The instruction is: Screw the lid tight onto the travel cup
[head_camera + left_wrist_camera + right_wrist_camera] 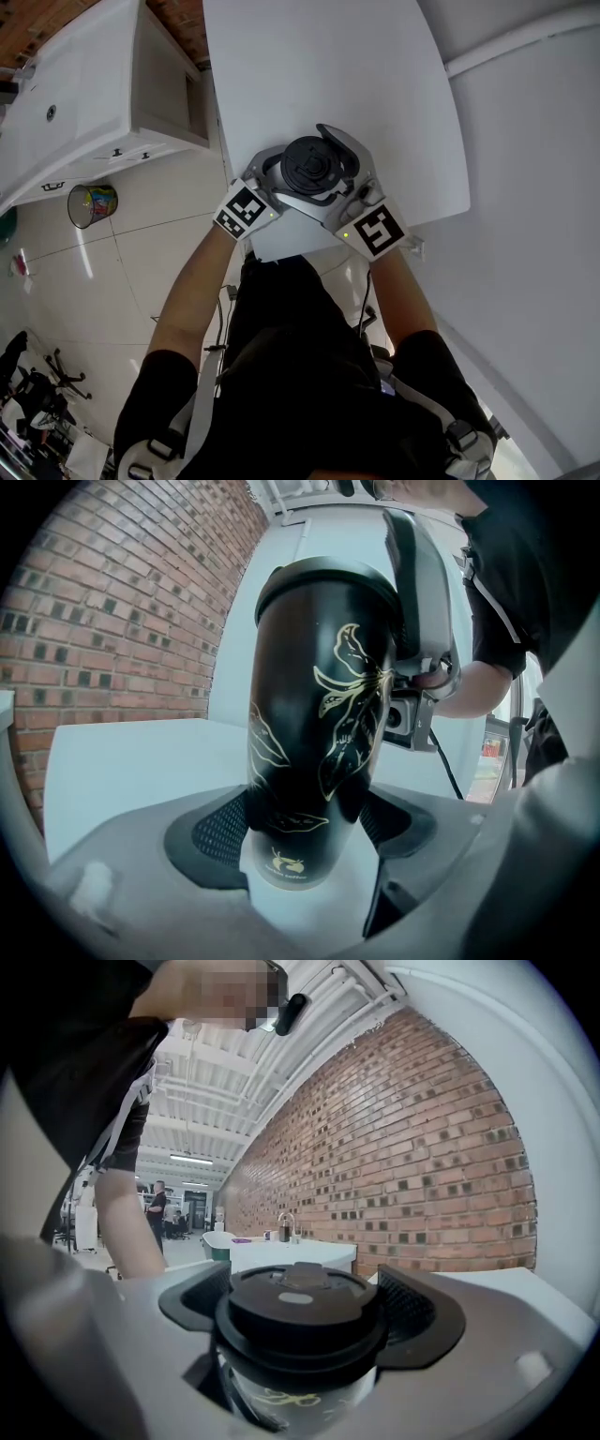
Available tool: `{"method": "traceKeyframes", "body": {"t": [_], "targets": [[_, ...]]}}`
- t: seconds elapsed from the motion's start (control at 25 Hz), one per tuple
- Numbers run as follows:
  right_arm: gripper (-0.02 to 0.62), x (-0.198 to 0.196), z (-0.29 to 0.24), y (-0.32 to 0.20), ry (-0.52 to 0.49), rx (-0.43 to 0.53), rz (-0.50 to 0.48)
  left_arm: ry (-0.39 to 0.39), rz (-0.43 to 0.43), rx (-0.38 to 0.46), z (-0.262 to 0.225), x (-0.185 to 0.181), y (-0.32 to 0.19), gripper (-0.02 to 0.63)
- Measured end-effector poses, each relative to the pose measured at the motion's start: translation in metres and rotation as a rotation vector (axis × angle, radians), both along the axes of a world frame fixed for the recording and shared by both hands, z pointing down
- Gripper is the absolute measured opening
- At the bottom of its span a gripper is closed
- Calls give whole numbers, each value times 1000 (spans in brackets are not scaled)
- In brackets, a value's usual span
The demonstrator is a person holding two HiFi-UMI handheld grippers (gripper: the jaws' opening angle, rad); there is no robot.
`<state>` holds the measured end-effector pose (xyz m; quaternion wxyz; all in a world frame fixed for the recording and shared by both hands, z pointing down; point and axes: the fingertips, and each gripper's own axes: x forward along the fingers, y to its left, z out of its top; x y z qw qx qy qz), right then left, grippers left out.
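Note:
A black travel cup with gold leaf print stands upright on the white table. Its black lid sits on top. My left gripper is shut on the cup's lower body, one pad on each side. From the other side, my right gripper is shut on the lid, whose rim touches both pads. In the head view the left gripper and right gripper meet around the cup near the table's front edge. One of the right gripper's fingers shows beside the lid in the left gripper view.
A white counter unit stands to the left of the table. A wire bin with colourful contents sits on the tiled floor below it. A brick wall runs behind the table. A person stands far off.

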<state>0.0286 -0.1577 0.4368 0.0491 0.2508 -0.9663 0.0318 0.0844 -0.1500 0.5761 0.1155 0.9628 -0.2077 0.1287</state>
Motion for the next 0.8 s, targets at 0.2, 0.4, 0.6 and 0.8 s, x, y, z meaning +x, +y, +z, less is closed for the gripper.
{"method": "traceKeyframes", "body": {"t": [0.2,0.4,0.6,0.8], "targets": [[485,5,-4,-2,-24,12,100,1,-1,-1,0,0,0,374],[469,14,-6,0,-33,40,247,0,-2,0,0,0,1,374],[459,20,-4,1,-57,24,341,0,-1,0,1,0,1,374],[453,22,-3,2,-53,18,372,2,-2,3,1,0,0,376]]}}
